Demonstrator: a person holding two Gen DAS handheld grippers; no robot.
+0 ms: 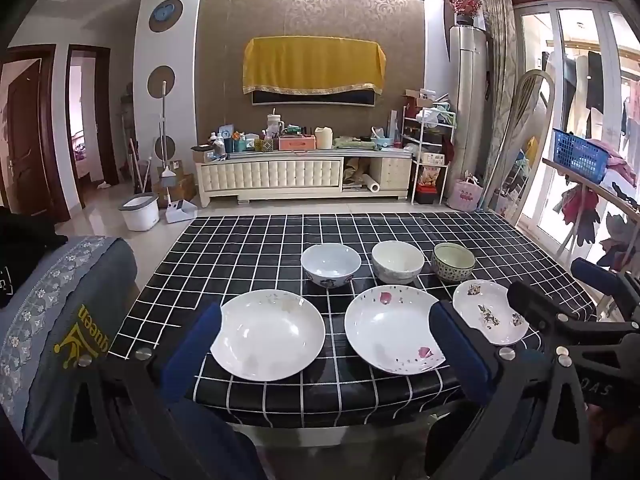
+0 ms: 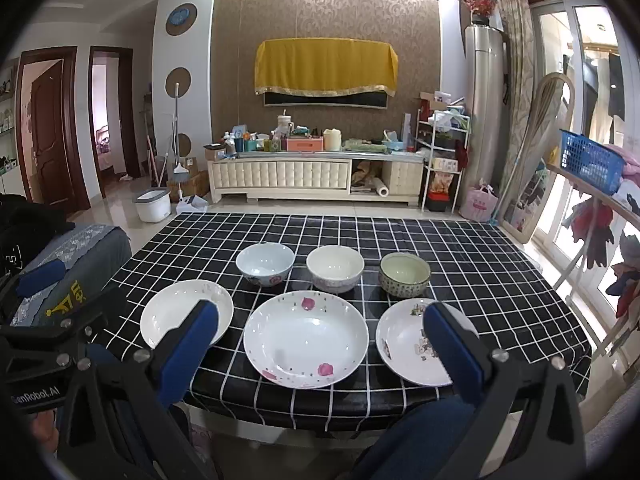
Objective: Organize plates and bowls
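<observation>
Three plates lie in a front row on the black checked table (image 1: 248, 248): a plain white plate (image 1: 267, 334) (image 2: 176, 316) at left, a rose-petal plate (image 1: 390, 328) (image 2: 306, 338) in the middle, a flower-print plate (image 1: 486, 316) (image 2: 404, 344) at right. Behind them stand three bowls: a white-blue bowl (image 1: 331, 264) (image 2: 265, 263), a cream bowl (image 1: 398, 261) (image 2: 335, 267) and a green patterned bowl (image 1: 453, 262) (image 2: 405, 273). My left gripper (image 1: 324, 340) is open and empty above the table's front edge. My right gripper (image 2: 320, 340) is open and empty, over the middle plate's front; it also shows in the left wrist view (image 1: 560, 296).
A grey-blue covered seat (image 1: 60, 320) stands left of the table. A clothes rack with a blue basket (image 2: 588, 164) stands at the right. A white bucket (image 1: 140, 210) and a TV cabinet (image 1: 304, 176) are beyond the table's far edge.
</observation>
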